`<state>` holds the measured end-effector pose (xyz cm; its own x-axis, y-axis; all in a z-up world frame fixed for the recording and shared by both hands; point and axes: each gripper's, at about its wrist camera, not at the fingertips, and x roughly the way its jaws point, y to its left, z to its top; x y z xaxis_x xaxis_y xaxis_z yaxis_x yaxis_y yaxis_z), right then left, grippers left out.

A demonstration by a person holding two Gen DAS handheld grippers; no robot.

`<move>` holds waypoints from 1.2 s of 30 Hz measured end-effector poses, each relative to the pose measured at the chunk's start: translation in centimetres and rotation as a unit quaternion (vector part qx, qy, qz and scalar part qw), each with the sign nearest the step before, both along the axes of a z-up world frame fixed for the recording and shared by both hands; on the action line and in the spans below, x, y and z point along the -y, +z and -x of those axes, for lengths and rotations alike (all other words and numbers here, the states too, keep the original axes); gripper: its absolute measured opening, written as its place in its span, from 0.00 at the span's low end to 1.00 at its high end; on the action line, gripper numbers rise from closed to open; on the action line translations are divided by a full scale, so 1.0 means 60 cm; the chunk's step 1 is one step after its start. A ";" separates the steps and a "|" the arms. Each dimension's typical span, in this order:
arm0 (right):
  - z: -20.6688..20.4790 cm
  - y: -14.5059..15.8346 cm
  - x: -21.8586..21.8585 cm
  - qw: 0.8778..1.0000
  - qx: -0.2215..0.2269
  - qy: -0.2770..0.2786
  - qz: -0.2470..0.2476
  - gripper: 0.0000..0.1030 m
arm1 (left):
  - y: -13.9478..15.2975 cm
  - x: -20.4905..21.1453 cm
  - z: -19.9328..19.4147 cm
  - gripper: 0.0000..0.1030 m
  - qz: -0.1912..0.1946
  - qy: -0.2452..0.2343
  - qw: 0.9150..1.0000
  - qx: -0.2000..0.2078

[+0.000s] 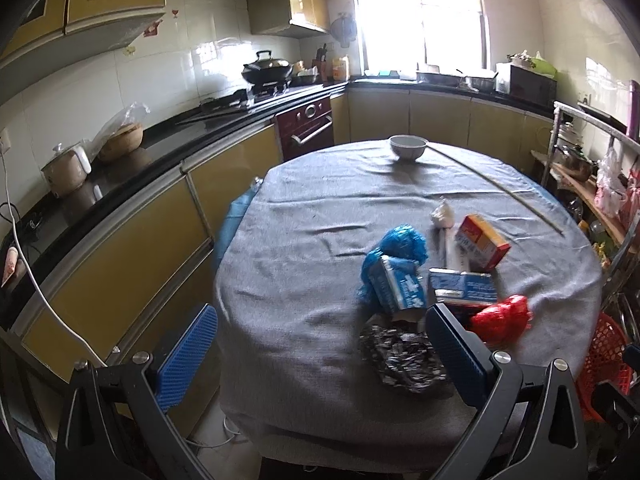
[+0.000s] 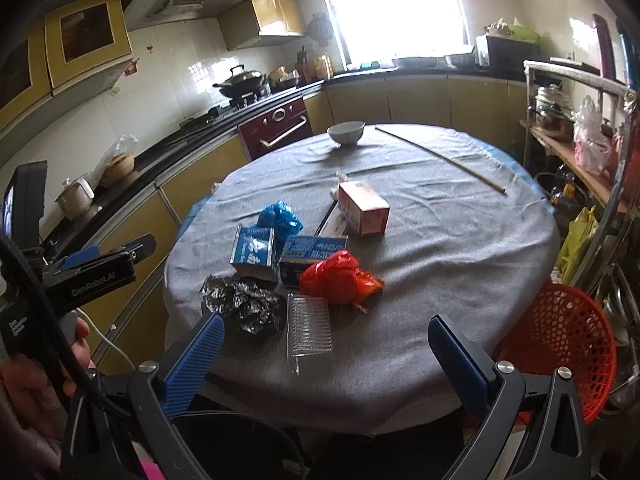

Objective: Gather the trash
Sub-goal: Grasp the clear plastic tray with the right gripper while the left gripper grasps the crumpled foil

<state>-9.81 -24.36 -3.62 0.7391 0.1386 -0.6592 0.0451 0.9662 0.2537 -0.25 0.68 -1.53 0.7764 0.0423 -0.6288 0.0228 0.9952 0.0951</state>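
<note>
On a round table (image 2: pixel 460 280) draped in wrinkled grey cloth, a cluster of trash sits toward the near edge. Nearest lies a crumpled black-and-silver foil wrapper (image 2: pixel 244 304), glossy and creased, and just beside it a clear ribbed plastic tray (image 2: pixel 309 326), its long axis running away from the table edge. Behind them a scrunched red plastic bag (image 2: pixel 338 276) rests against a flat blue carton (image 2: pixel 312 254) lying on its side, with a second blue-and-white carton (image 2: pixel 254 254) to its left and a bunched blue plastic bag (image 2: pixel 280 218) behind that. Farther back stands a red-and-white cardboard box (image 2: pixel 362 208), one corner turned toward the camera, with a small crumpled white wad (image 1: pixel 442 214) beyond it. A white ceramic bowl (image 2: pixel 346 132) and a long thin stick (image 2: pixel 440 158), angled diagonally, sit well apart at the far side. A red plastic mesh basket (image 2: pixel 560 344) stands off the table's right edge. The left gripper (image 1: pixel 320 360) and right gripper (image 2: pixel 326 360) both hang spread wide, blue ridged pads empty, above the near edge.
</note>
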 end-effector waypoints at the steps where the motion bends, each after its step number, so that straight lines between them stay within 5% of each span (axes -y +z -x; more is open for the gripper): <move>1: -0.006 -0.007 -0.001 1.000 -0.007 0.005 -0.003 1.00 | -0.007 -0.005 -0.007 1.00 0.002 0.002 1.000 -0.008; 4: -0.027 -0.037 -0.004 0.999 -0.038 0.022 -0.021 0.99 | -0.031 -0.026 -0.032 1.00 0.013 0.014 0.999 -0.044; 9: -0.073 -0.094 -0.004 0.991 -0.093 0.055 -0.083 0.79 | -0.064 -0.047 -0.055 1.00 0.032 0.022 0.996 -0.082; 20: -0.145 -0.186 -0.001 0.966 -0.179 0.068 -0.171 0.61 | -0.113 -0.026 -0.084 1.00 0.079 -0.041 0.983 -0.158; 26: -0.145 -0.187 -0.001 0.969 -0.165 0.077 -0.165 0.46 | -0.139 -0.005 -0.101 1.00 0.101 -0.065 0.972 -0.202; 33: -0.128 -0.168 0.003 0.971 -0.135 0.103 -0.171 0.46 | -0.143 0.022 -0.117 0.99 0.123 -0.091 0.963 -0.221; 36: -0.118 -0.161 0.017 0.969 -0.125 0.103 -0.184 0.46 | -0.149 0.037 -0.123 0.86 0.124 -0.102 0.960 -0.230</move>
<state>-2.73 -25.38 -13.30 0.4934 0.5266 -0.6923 -0.0352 0.8073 0.5891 7.12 -1.52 -10.49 0.3907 -0.2764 -0.8780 0.2027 0.9563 -0.2109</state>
